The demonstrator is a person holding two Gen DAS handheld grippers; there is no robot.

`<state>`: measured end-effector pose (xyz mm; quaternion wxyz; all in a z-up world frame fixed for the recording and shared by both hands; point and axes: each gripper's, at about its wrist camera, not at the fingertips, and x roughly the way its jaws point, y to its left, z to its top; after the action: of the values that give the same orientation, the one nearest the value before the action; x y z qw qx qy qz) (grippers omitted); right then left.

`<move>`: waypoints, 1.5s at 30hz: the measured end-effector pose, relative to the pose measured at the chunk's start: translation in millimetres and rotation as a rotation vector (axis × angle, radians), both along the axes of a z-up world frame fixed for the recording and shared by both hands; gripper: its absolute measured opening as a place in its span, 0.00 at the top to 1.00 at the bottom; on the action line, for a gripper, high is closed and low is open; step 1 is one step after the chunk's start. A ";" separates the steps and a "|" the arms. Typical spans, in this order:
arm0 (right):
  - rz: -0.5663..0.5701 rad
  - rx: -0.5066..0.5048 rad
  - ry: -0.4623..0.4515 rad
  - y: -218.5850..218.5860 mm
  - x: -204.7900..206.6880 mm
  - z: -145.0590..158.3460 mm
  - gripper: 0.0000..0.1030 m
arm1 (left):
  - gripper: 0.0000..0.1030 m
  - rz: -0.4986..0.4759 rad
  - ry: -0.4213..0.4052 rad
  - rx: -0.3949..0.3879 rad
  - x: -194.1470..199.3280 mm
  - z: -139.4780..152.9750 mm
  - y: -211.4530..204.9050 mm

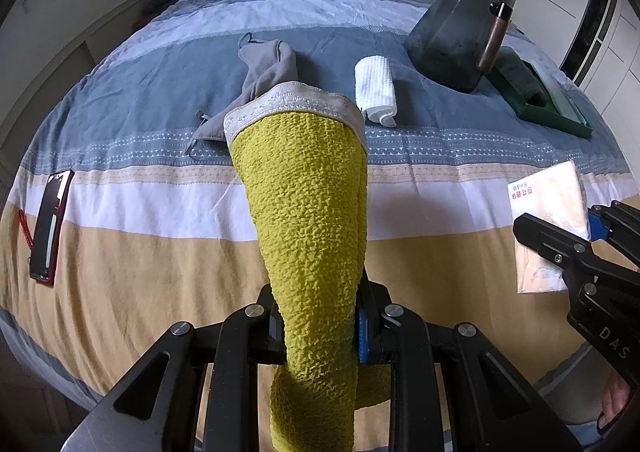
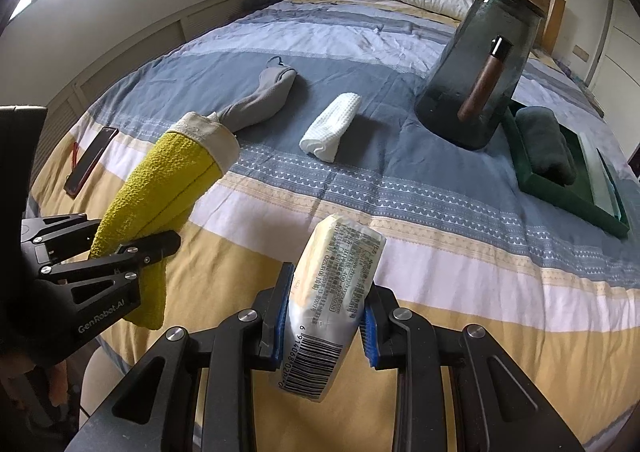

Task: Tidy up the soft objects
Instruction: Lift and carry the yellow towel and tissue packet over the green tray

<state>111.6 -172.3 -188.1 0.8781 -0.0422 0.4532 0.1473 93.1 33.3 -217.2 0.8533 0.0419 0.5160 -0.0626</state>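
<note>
From the left wrist camera, the left gripper is pinched tight on a folded yellow towel with a pale trim band, which stands up out of the jaws, clear of the striped bedspread. Beyond it on the bed lie a grey sock and a rolled white cloth, apart from each other; a dark glass pitcher stands just beside a green tray that already holds a dark rolled towel. A phone lies near the bed's left edge. From the right wrist camera, the right gripper is clamped on a soft tissue pack, barcode end toward the lens, also held above the bed; the left gripper shows at the side with its towel. The step in hand looks like carrying: both soft things are picked up and neither is set down yet. The tray seems the likely destination (a guess from the towel already in it), so the next move probably calls for reaching past the pitcher without knocking it, and letting each item go only once it rests inside the rim.
</note>
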 end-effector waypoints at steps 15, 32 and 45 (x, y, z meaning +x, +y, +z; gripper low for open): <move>-0.019 -0.013 -0.040 -14.6 -11.4 10.7 0.73 | 0.81 -0.019 -0.026 -0.001 -5.5 12.3 -13.7; -0.157 0.009 -0.090 -76.6 -30.9 31.1 0.73 | 0.81 -0.088 -0.064 -0.018 -10.7 32.4 -72.9; -0.333 0.015 -0.126 -153.7 -55.2 44.7 0.73 | 0.81 -0.220 -0.079 -0.026 -8.4 47.1 -156.7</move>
<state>56.5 -326.1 -143.4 0.9174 0.0310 0.3967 0.0004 84.7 -123.4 -170.2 0.8614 0.0896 0.4732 -0.1612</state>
